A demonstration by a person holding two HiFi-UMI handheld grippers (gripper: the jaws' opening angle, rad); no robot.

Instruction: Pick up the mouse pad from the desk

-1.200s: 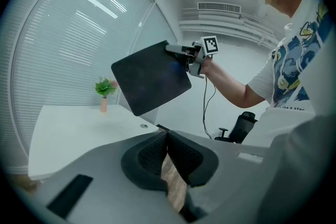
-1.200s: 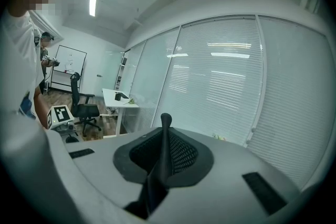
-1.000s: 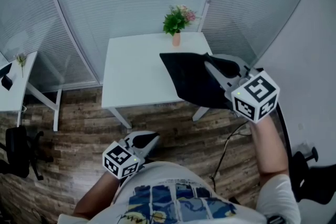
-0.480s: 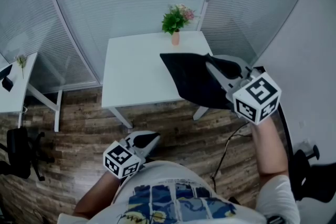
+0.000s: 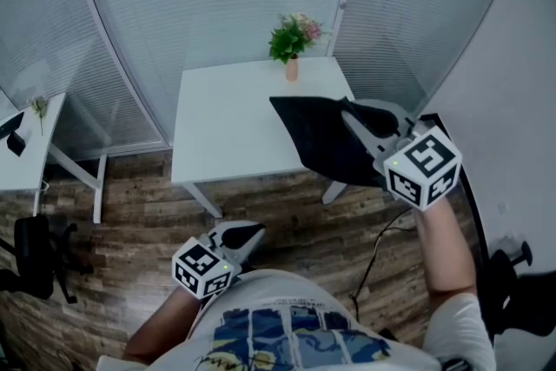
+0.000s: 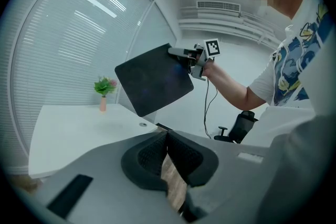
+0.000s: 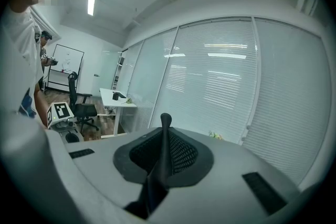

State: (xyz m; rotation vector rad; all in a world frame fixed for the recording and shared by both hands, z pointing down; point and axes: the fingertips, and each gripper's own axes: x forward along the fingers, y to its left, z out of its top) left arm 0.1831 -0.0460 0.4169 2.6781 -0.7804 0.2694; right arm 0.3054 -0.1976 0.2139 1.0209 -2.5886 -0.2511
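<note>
The black mouse pad hangs in the air over the right end of the white desk, clear of its top. My right gripper is shut on the pad's right edge. In the right gripper view the pad shows edge-on as a thin dark strip pinched between the pads. The left gripper view shows the pad tilted, held by the right gripper. My left gripper stays low by my body over the floor, its jaws shut with nothing in them.
A small potted plant stands at the desk's back edge. A second desk and an office chair are at the left. Another chair and a cable lie at the right. Glass walls with blinds stand behind the desk.
Hardly anything differs: the right gripper keeps the mouse pad aloft in nearly the same spot, and the left gripper stays where it was.
</note>
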